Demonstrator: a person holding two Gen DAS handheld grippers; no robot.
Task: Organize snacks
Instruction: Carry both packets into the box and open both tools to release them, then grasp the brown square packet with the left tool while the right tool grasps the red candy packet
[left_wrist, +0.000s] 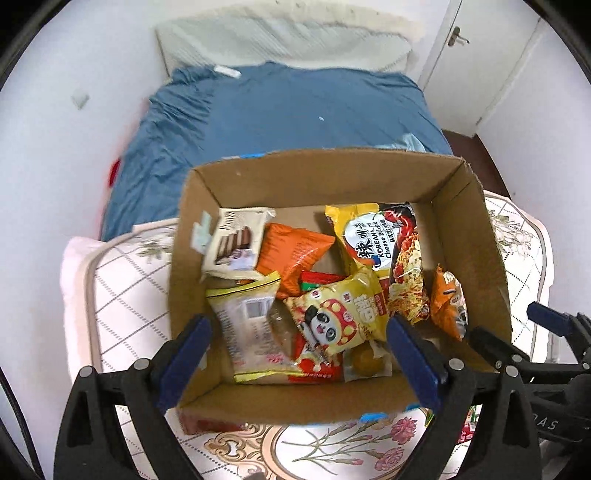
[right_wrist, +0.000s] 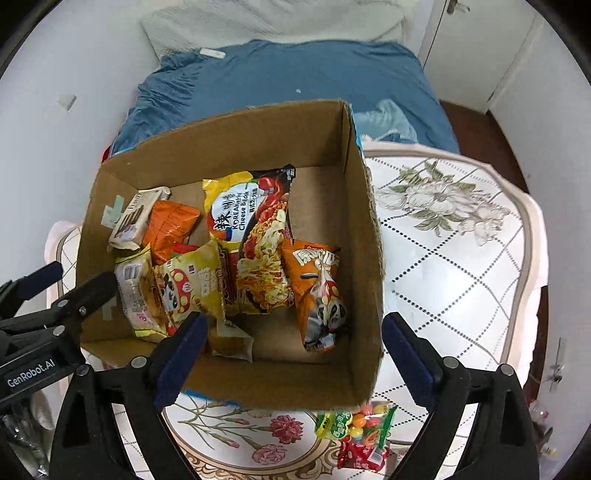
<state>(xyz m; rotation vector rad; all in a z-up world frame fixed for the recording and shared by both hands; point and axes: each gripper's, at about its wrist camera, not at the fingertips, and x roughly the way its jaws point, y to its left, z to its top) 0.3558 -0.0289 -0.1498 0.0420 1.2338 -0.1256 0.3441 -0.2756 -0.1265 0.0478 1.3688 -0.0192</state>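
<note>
- Both grippers hang over the near edge of the box (left_wrist: 325, 173), fingers spread wide, nothing held: left gripper (left_wrist: 301, 360), right gripper (right_wrist: 291, 360)
- Box sits on the table (right_wrist: 461, 258), open top, most snacks already inside: noodle pack (right_wrist: 255, 229), panda bag (left_wrist: 340, 314), orange bag (left_wrist: 291, 251), wafer pack (left_wrist: 236, 240), orange panda bag (right_wrist: 317, 288), pale bag (left_wrist: 251, 325), small round cake (left_wrist: 365, 363) in the near corner
- Still outside: candy bag (right_wrist: 354, 424) and red packet (right_wrist: 364, 456), on the table just beside the box's near right corner, right gripper nearest
- Likely next: right gripper takes one of those two
- Risk: the two packets overlap, so a wide grab may catch both or pinch only film and slip
- Risk: candy bag touches the box wall, so a finger coming down there could hit cardboard and shove the box
- Risk: grippers are close together; the left shows at the edge of the right wrist view, so collision is possible if both move in
- Table: white floral top with diamond grid, rounded edge
- Room: bed (left_wrist: 295, 107) with blue sheet behind the table, white walls, white door (left_wrist: 480, 55) far right
</note>
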